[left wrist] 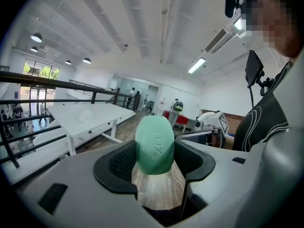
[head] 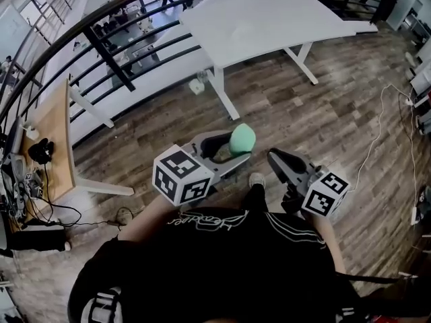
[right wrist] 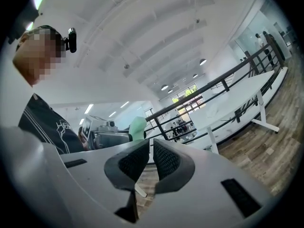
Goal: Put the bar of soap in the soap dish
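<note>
Left gripper view: L gripper [left wrist: 154, 164] clamps green soap bar [left wrist: 154, 144]; R gripper [right wrist: 151, 158] jaws together, empty.

The left gripper [head: 227, 151] points forward, away from the body and a little downward, its jaws held wide around a green bar of soap [left wrist: 154, 145] that stands upright, pinched between the pads. The bare left forearm [head: 145, 222] runs back from its marker cube [head: 182, 175] to the torso. Beside it, to its right, the right gripper [right wrist: 151, 158] points nearly level, its jaws drawn together to a thin slit with nothing between them.
</note>
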The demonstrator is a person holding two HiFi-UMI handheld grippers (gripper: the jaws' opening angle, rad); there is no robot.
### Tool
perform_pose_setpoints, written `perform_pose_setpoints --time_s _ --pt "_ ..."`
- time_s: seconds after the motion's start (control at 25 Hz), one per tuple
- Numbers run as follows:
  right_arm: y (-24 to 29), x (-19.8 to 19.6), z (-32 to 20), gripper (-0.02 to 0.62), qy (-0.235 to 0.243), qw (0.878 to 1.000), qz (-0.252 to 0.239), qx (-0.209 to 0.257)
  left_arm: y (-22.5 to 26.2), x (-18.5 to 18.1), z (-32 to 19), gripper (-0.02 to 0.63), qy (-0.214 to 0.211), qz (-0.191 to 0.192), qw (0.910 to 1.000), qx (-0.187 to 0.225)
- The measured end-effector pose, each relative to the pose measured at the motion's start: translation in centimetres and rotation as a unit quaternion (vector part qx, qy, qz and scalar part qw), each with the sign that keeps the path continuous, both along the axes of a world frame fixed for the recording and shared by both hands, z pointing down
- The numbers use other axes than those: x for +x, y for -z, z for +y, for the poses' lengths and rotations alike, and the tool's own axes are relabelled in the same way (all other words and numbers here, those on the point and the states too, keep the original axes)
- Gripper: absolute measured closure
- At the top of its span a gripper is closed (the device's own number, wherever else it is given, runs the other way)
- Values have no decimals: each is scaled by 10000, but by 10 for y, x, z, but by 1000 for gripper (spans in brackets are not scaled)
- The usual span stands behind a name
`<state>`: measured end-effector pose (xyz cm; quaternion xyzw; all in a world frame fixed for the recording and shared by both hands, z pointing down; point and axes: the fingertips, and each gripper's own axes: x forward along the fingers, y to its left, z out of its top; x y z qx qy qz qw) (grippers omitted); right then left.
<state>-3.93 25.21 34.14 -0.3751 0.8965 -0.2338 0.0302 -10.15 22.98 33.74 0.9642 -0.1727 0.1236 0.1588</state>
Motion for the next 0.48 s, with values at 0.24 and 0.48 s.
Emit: perform_pose_setpoints --time_s 0.24,0.48 --pt "-9 44 -74 566 181 9998 -79 -104 -11 43 -69 348 218 -31 9996 -170" --pt "-19 88 -150 566 324 9991 -137 -231 -23 88 -139 348 371 -112 9988 -315"
